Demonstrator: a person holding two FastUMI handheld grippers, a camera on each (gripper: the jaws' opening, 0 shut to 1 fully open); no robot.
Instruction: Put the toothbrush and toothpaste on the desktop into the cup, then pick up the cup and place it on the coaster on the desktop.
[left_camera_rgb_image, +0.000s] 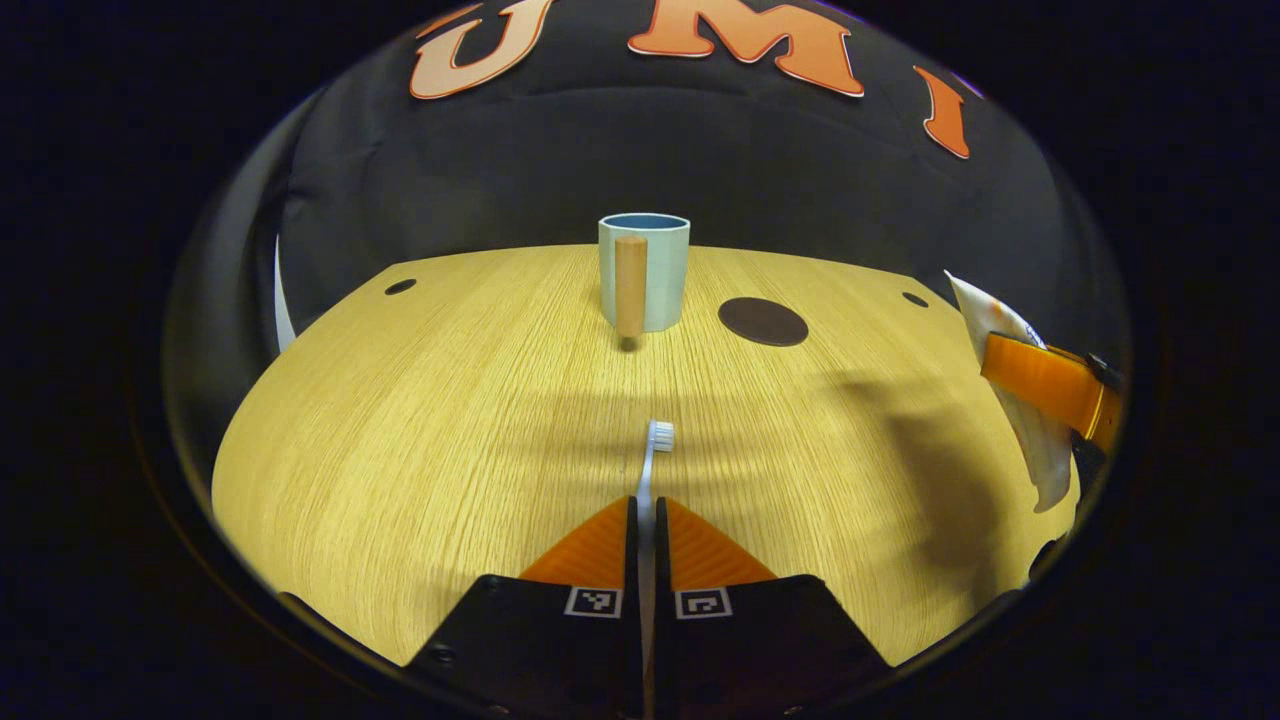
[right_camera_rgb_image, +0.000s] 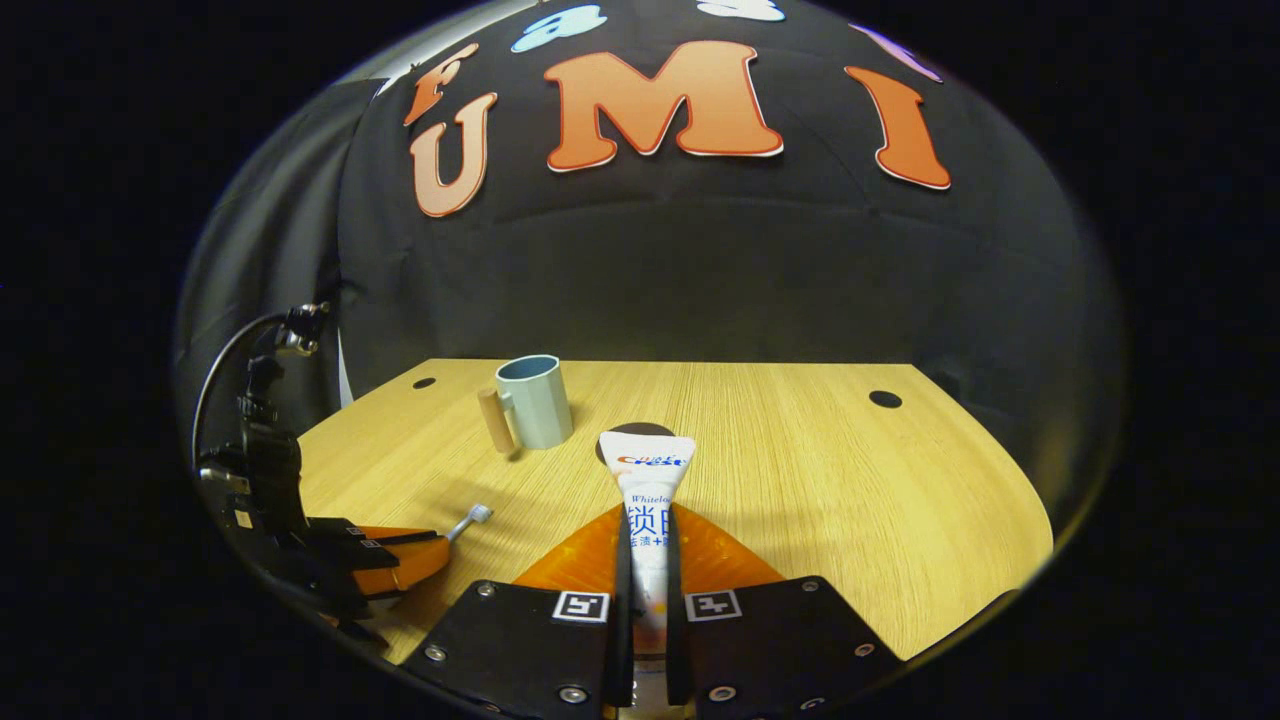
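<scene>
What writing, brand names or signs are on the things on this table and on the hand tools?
Toothpaste tube: a logo and lines of print, partly hidden between the fingers of the right gripper; too blurred to quote.
Left gripper and right gripper: square black-and-white code markers, no words.
Cup, toothbrush, coaster: no writing shows.

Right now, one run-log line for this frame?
left gripper: shut on toothbrush | right gripper: shut on toothpaste | cup: empty, off coaster
</scene>
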